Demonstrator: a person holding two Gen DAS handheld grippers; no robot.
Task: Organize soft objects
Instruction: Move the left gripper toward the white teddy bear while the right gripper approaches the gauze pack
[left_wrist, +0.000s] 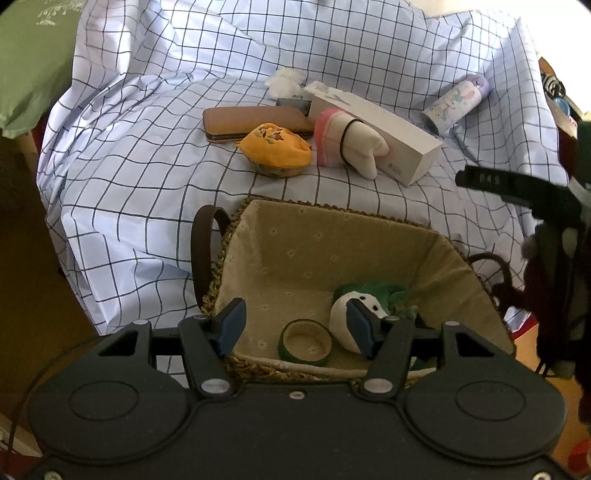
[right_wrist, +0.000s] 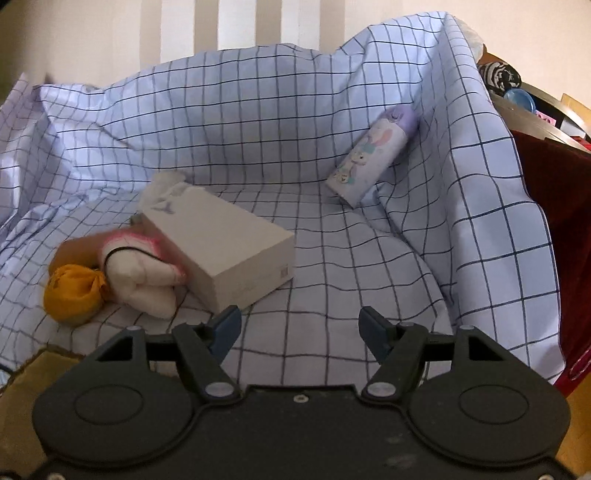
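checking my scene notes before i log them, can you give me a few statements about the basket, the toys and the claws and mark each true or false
1. The green and white plush lies inside the basket. True.
2. The yellow pouch is in the basket. False: it lies on the checked cloth, beyond the basket.
3. The left claw is open and holds nothing. True.
4. The right claw is shut on the white box. False: it is open, with the box ahead of it on the cloth.
5. The pink and white plush lies against the white box. True.
6. The printed bottle stands upright. False: it lies tilted on the cloth.
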